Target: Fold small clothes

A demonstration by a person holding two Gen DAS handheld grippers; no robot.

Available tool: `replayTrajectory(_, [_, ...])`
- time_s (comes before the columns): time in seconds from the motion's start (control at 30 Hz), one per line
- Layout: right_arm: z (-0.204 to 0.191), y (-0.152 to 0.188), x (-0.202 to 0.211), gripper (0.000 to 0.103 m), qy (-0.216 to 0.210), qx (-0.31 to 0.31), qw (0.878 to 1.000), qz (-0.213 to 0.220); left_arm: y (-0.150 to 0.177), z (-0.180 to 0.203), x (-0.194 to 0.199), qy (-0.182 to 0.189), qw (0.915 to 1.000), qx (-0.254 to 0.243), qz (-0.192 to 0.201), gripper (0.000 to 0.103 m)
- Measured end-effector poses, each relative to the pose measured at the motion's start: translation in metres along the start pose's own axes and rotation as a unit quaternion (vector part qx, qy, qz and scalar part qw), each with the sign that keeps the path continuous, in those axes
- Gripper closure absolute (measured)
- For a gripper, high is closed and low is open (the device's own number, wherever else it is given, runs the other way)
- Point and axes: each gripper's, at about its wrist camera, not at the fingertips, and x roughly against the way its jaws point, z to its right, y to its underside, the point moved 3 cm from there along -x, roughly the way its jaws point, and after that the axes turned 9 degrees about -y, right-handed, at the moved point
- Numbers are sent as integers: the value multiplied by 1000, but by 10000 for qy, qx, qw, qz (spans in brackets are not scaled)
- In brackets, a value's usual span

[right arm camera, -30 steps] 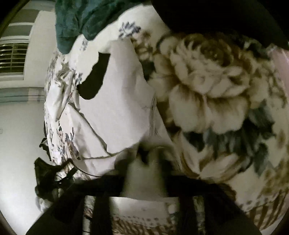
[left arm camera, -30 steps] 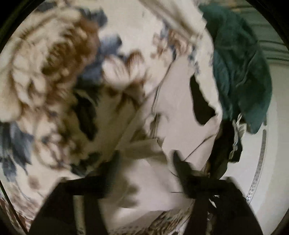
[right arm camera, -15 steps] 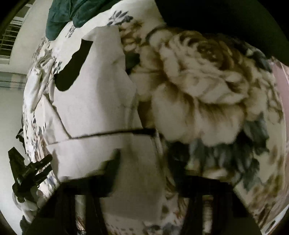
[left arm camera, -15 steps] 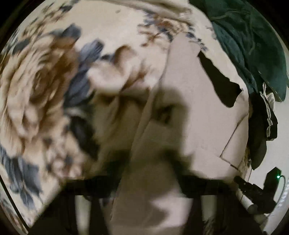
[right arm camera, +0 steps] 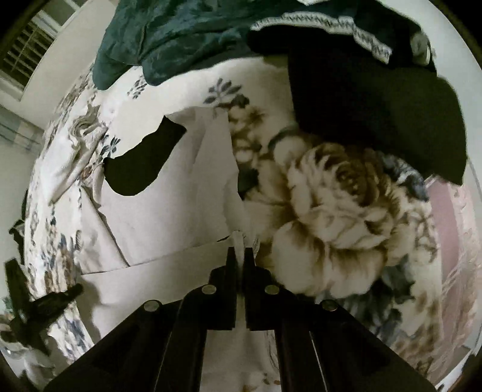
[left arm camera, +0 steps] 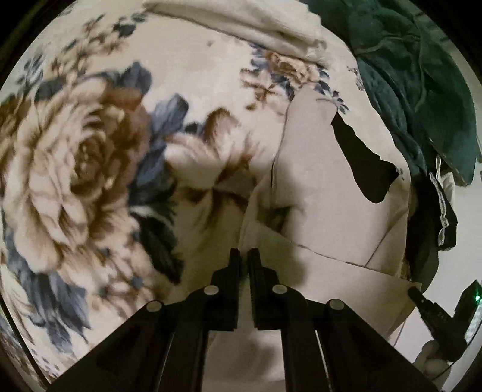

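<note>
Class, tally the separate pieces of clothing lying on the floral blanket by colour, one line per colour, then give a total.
Pale beige, gripped by both grippers: 1
Dark green: 1
Black with white trim: 1
Cream, folded at the top: 1
Total: 4

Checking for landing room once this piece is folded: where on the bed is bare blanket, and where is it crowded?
Free: the big-rose stretch of the floral blanket, bordered by the pale garment and the folded cream cloth. Crowded: the far edge, where the dark green garment and black trimmed garment pile up. Both hand-held grippers, left and right, pinch the pale garment.
</note>
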Motion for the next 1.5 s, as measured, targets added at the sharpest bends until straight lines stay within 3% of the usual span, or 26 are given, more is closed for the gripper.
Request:
replayTrajectory(0.1, [3,7,-15,100,220,-19,9996,-159,-7,-8,-16,-19,9997,8,-227,98])
replayTrajectory(0.23, [11,6,-43,97,309,-268,9960,-801,-23,-16,-18,159,9986,81,-497,96])
replayTrajectory(0.27, [10,3,-39,94,277,-294,9963,-758,-29,-15,-12,243,9987,91,-436,84])
replayTrajectory(0.3, [7,-1,-33,78,227,-326,9969,-676,-38,-10,-5,323,9989,35,-341,70])
replayTrajectory(0.33, [3,-7,-25,56,120,-354,9975,-595,-46,-5,-1,354,9990,-31,-275,32])
replayTrajectory(0.37, [-1,-13,-21,49,22,-370,9978,-547,-57,3,5,440,9988,-113,-154,18])
replayTrajectory(0.4, [-6,-22,-18,43,-92,-356,9981,-500,-66,10,8,530,9985,-144,-74,18])
replayTrajectory(0.53, [-25,-72,-31,42,-130,-31,9989,-448,-109,45,0,468,9982,-373,40,18])
replayTrajectory(0.67, [-37,-125,-63,42,-18,234,9985,-487,-142,86,-30,31,9951,-989,-3,18])
replayTrajectory(0.83, [-53,-174,-123,43,370,815,9923,-853,-167,121,-87,-432,9842,-1660,-431,20])
replayTrajectory(0.9, [-56,-182,-144,43,534,965,9881,-1071,-171,128,-94,-623,9802,-1861,-273,42])
replayTrajectory(0.93, [-57,-185,-154,51,605,1044,9858,-1170,-172,129,-90,-663,9795,-1895,-169,68])
replayTrajectory(0.97, [-59,-186,-156,63,618,1089,9856,-1135,-173,129,-85,-618,9803,-1875,-98,92])
replayTrajectory(1.0, [-60,-188,-155,88,602,1123,9860,-1075,-174,126,-78,-490,9834,-1745,-77,94])
replayTrajectory(1.03, [-60,-189,-152,91,549,1083,9875,-1003,-174,123,-73,-399,9858,-1628,-56,95])
replayTrajectory(1.3, [-67,-163,-59,93,-94,777,9968,-130,-130,100,16,326,9906,-1227,510,97])
replayTrajectory(1.5, [-73,-84,26,93,-311,923,9952,110,-56,71,85,559,9910,-1049,609,97])
